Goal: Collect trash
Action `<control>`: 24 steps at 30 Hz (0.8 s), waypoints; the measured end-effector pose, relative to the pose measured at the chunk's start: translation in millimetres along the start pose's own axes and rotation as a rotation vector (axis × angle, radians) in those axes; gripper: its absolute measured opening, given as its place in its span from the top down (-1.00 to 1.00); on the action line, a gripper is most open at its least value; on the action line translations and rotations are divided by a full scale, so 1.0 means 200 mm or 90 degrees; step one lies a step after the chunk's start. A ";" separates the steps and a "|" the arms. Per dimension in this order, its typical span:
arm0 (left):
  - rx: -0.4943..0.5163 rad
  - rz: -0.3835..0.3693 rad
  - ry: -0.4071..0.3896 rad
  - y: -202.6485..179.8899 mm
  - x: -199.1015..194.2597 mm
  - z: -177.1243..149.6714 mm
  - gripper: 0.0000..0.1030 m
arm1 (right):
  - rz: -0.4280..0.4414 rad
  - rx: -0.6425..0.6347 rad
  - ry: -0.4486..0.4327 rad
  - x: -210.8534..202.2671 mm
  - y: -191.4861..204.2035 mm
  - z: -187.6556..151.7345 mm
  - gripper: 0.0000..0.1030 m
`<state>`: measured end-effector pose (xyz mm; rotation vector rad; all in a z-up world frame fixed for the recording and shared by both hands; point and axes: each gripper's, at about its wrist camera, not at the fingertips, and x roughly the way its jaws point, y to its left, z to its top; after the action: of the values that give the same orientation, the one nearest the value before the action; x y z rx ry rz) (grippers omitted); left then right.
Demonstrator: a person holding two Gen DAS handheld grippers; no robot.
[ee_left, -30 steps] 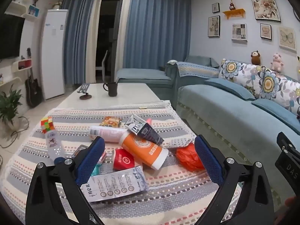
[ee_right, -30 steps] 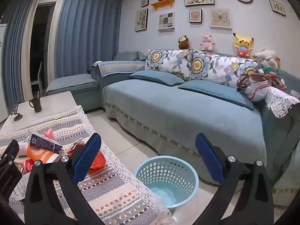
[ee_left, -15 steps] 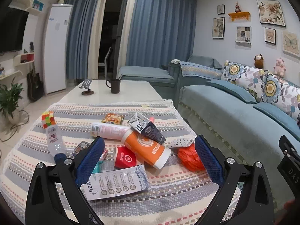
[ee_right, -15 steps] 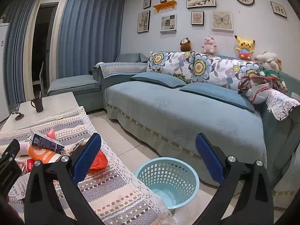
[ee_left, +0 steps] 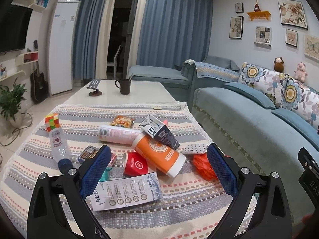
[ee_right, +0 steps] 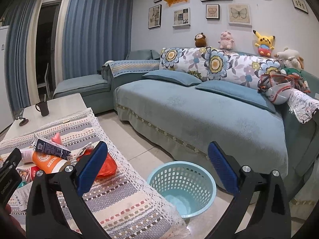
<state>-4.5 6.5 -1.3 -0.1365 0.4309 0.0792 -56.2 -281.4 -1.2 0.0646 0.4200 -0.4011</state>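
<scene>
Above littered table (ee_left: pixel 179 215), left hand-held gripper (ee_left: pixel 158 171) hovers, jaws spread wide, nothing held. Right hand-held gripper (ee_right: pixel 157 171) likewise gaping, empty, aimed toward blue basket (ee_right: pixel 182 181) on floor beside sofa (ee_right: pixel 199 115). Trash heaped mid-table: red cup (ee_left: pixel 136 164), orange cup (ee_left: pixel 159 155) under dark carton (ee_left: pixel 161 133), pink can (ee_left: pixel 117 134), printed sachet (ee_left: pixel 125 194), orange bag (ee_left: pixel 203 167) near edge. Best approach, by judgement: take top or loose piece first, close across narrow side, avoid snagging cloth.

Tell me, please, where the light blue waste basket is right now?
The waste basket shows in the right wrist view, standing on the floor between the cloth-covered table and the blue sofa, framed by the open right tool.
</scene>
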 end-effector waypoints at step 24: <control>0.002 -0.006 0.003 -0.01 0.00 0.01 -0.82 | 0.011 0.012 0.011 0.02 -0.03 -0.01 -0.85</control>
<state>-3.5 4.8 -0.3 -0.1350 0.4347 0.0686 -55.5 -287.7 -4.8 0.0903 0.4326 -0.3873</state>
